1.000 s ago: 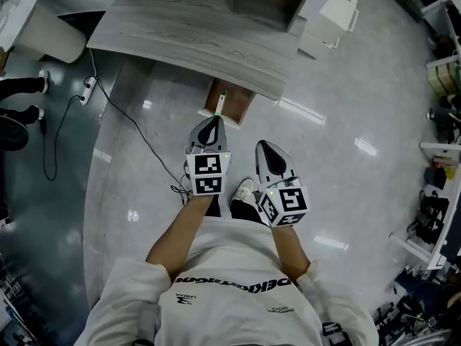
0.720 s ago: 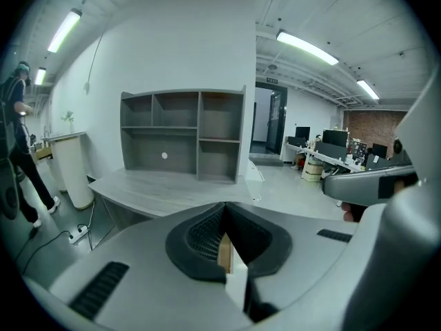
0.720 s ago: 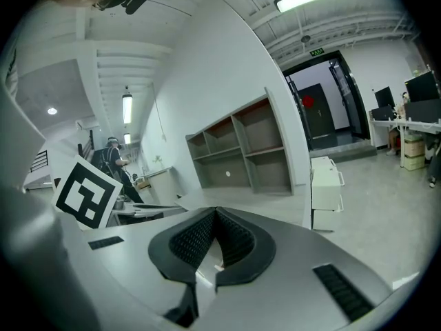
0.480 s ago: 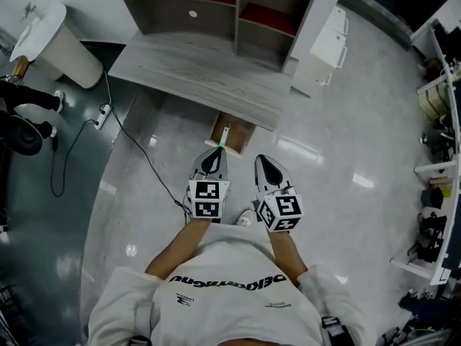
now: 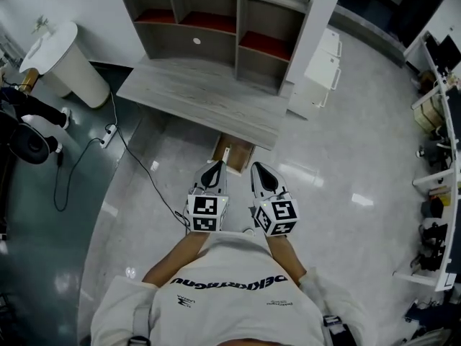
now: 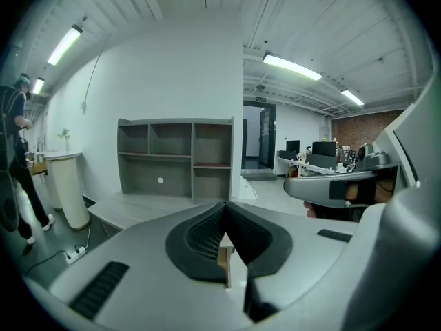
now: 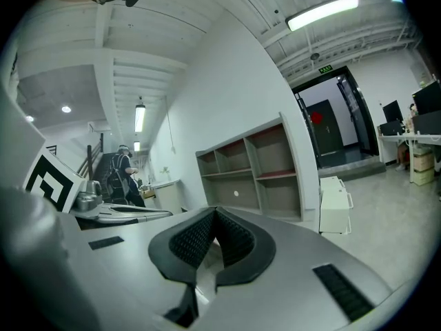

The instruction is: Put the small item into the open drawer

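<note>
Open drawer (image 5: 232, 154): only its front end shows. The rest lies under the table (image 5: 194, 96) edge, and its inside cannot be made out.

Small item (image 5: 225, 153): a thin pale sliver at the tip of the left gripper (image 5: 217, 165), too small to identify. In the left gripper view only a narrow pale edge shows between the closed fingers (image 6: 200, 236).

Person (image 5: 25, 110) at the left border: cut off by the picture's edge.

Racks (image 5: 436, 215) at the right border: cut off, contents too small to tell.
</note>
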The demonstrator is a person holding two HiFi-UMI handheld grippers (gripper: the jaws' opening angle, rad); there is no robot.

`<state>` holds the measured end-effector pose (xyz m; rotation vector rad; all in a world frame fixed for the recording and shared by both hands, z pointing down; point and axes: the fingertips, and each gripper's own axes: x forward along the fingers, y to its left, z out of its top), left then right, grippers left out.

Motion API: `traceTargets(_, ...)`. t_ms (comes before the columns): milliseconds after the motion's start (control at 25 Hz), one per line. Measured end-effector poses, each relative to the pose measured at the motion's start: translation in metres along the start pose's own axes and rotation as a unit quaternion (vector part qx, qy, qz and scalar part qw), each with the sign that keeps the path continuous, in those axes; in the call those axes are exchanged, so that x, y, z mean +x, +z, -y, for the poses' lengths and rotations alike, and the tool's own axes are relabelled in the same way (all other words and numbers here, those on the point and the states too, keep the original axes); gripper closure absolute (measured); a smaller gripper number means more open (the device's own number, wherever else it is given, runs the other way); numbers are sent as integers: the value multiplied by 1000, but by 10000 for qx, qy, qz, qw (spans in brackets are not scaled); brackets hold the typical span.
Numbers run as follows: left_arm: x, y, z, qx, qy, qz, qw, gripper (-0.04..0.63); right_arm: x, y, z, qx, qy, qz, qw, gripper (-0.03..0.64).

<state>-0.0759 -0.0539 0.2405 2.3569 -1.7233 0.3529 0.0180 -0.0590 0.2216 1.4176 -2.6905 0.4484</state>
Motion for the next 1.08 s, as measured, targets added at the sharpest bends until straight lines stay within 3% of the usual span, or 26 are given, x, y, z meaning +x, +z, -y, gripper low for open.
traceTargets(560, -1, 21, 6, 37, 25, 379, 9993, 580, -3, 22, 4, -350, -1, 173, 9992, 586)
traceTargets(1080, 12, 22, 4, 84, -2, 465, 9989, 580, 7, 26, 12, -427, -28, 291, 9987, 586)
